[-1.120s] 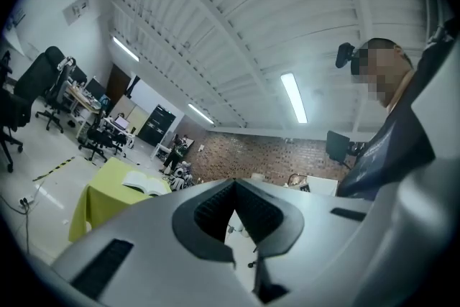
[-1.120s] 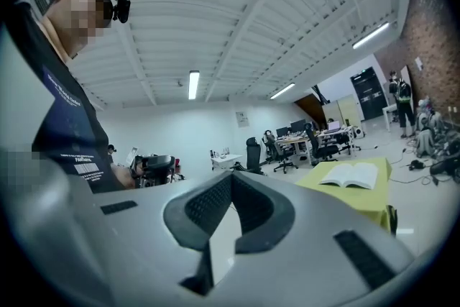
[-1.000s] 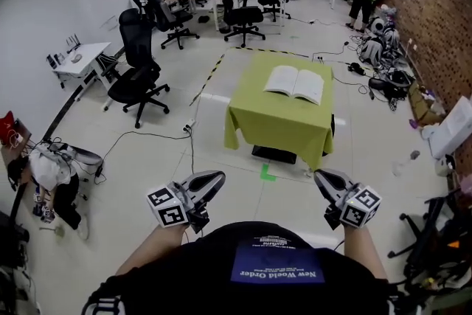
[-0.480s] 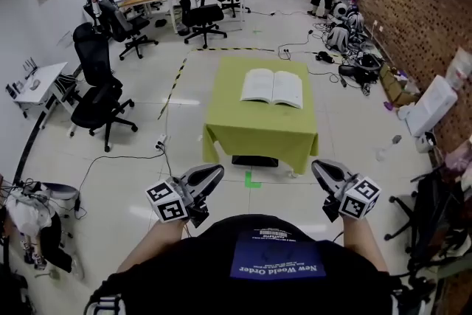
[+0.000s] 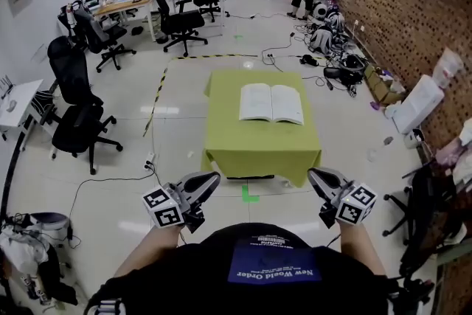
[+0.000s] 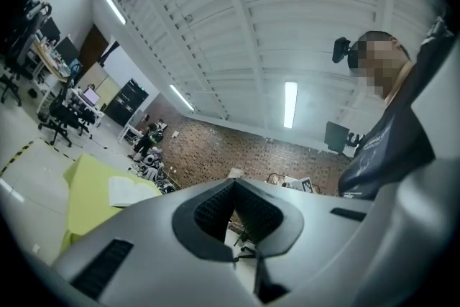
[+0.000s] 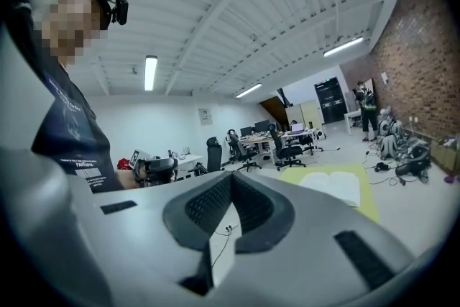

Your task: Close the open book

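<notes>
Pale glossy floor fills a big workshop, with a brick wall (image 5: 402, 18) along the right side and desks at the far end.

The step in hand looks like the approach: neither gripper has reached the open book (image 5: 271, 102), so the task has not truly started. To do it well, I would bring both grippers to the near edge of the tabletop (image 5: 258, 140) and hold them level and low. One set of fingers should slip under the outer edge of one cover and swing that half over the spine onto the other. The second gripper should rest on the opposite half so the book does not skid on the cloth. Lifting only a few loose pages instead of the whole half is the likely slip.

The left gripper (image 5: 212, 178) has its fingers pressed together at the tips and carries nothing. The right gripper (image 5: 316, 175) looks the same in its own view, tips meeting and empty. Both are held just in front of the person's chest, well apart from each other and touching nothing.

Farther out, a green tape mark (image 5: 249, 194) lies on the floor between the grippers and the table. The book lies flat, pages up, about the middle of the yellow-green cloth and nearer its far edge. Black office chairs (image 5: 77, 125) stand well off to the left.
</notes>
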{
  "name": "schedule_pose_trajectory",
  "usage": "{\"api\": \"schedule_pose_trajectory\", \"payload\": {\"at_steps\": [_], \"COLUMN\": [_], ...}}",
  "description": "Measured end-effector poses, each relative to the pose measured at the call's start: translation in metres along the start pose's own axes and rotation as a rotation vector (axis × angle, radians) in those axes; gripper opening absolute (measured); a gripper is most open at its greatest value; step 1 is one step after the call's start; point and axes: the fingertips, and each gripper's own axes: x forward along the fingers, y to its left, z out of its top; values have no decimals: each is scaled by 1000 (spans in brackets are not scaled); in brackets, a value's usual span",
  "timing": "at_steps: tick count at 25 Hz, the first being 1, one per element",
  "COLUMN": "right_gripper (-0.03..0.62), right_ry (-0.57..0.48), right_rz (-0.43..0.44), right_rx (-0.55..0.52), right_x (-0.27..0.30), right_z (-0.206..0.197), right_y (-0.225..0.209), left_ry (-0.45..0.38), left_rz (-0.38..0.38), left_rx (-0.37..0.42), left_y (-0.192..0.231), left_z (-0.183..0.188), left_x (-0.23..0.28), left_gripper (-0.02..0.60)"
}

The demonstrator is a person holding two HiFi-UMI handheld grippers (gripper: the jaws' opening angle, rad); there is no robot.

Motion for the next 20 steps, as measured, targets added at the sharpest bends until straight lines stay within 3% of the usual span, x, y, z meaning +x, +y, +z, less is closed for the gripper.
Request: {"api": "schedule_pose_trajectory", "payload": {"at_steps": [9,20], "right_gripper": [-14,-14], "right_ry": [22,31], "right_rz": [-11,208], "right_rx": [31,-39], "right_x": [28,66], "right_z": [1,48], "right_y": [-68,-227], "left_ry": [23,-64], "left_rz": [5,192], "left_rx": [-34,35], "left_y": [53,93], "left_z": [-3,12], "left_x": [49,178], "left_gripper": [6,6]}}
